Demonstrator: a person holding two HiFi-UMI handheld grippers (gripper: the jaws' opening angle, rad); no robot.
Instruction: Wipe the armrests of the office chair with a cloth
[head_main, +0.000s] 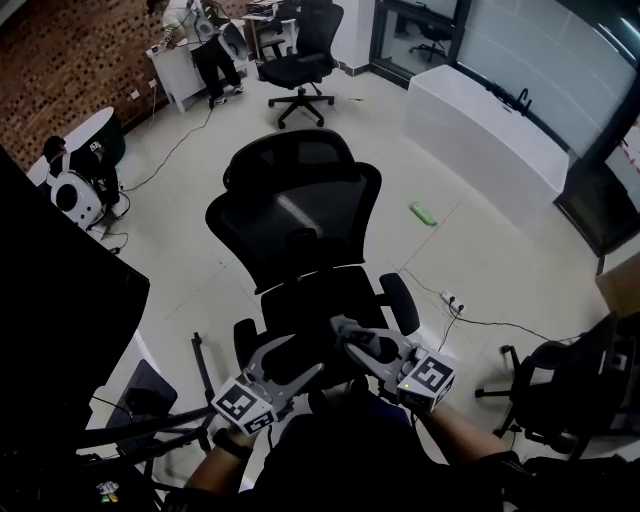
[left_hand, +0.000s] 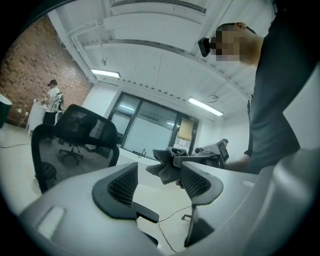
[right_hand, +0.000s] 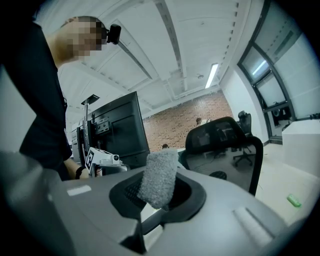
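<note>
Pale tile floor, brick wall on one side, glass partitions on the other. Black mesh office chair (head_main: 295, 225) sits mid-floor, directly below the head camera. Its right armrest (head_main: 400, 303) and left armrest (head_main: 245, 340) flank the seat.

Right gripper (right_hand: 160, 192): jaws clamped on a grey fuzzy cloth (right_hand: 159, 179), which sticks up out of the pads. In the head view it is over the seat, between the two armrests and nearer the right one. The cloth doesn't appear to be touching either armrest.

Left gripper (left_hand: 160, 185): jaws wide apart, nothing between them (the cloth seen through the gap is the one in the right gripper, further off). It is just beside the right gripper, also over the seat.

Other items:
- green object (head_main: 423, 212) on the floor right of the chair
- white counter (head_main: 480, 130) by the glass
- second chair (head_main: 300, 60) further back
- person (head_main: 205, 40) standing near the brick wall
</note>
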